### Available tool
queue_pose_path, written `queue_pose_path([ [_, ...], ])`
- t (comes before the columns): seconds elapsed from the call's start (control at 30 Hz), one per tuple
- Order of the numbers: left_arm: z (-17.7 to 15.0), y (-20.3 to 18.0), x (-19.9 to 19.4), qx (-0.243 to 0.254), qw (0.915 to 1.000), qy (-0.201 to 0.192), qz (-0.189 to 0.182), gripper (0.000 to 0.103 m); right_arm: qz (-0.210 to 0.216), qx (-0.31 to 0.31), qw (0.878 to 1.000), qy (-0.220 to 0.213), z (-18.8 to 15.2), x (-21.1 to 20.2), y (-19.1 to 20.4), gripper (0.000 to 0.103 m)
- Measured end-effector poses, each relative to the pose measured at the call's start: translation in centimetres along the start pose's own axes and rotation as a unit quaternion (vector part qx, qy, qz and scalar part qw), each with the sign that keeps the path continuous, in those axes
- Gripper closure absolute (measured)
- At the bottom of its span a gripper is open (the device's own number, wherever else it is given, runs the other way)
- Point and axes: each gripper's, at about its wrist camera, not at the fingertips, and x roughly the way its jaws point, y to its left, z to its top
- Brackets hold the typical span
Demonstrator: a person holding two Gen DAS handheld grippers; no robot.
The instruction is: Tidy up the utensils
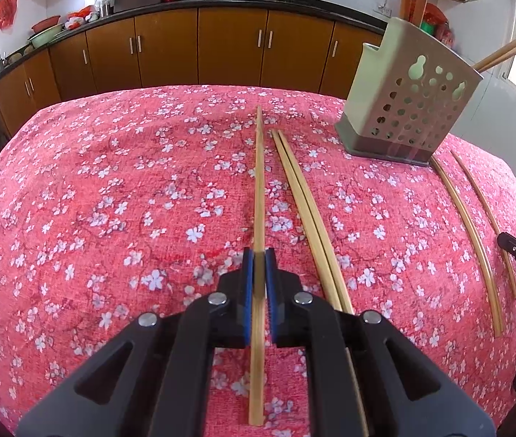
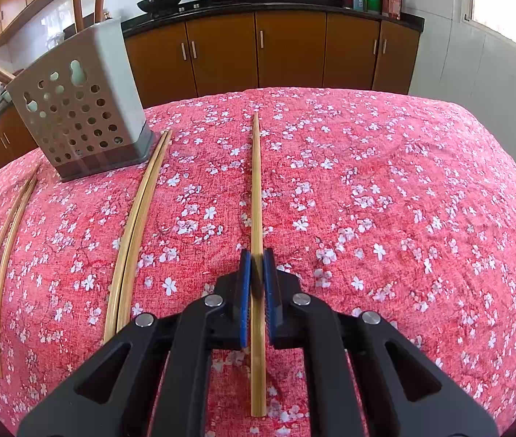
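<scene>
Pinched near-shut between the blue pads of the left gripper (image 1: 258,255), one chopstick (image 1: 259,196), running from bottom centre of the left wrist frame up past the fingertips toward mid-frame. Likewise clamped in the right gripper (image 2: 256,255), a second chopstick (image 2: 256,189), centred in the right wrist frame. Both held nearer the thick end than the tip, so most of the length juts forward; probably light and stiff, yet smooth and narrow enough to swivel or slide in the pads if bumped. Safer taken closer to the middle for balance. Just right of the left-held stick, a loose pair (image 1: 305,211) lying side by side on the floral cloth (image 1: 112,200); farther right, two more sticks (image 1: 472,229), slightly apart. Upper right of that frame, upper left of the other, the perforated holder (image 1: 414,109) standing upright, already holding chopsticks and some longer handles.
</scene>
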Motion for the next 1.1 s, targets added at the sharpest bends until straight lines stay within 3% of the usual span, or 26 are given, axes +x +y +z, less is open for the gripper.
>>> queue_pose_path([
  [1.1,0.05,-0.29,-0.12,-0.011,0.9999,0.001,-0.005,0.092,0.009,0.009,1.0,0.001,-0.15,-0.38,-0.01,0.095],
])
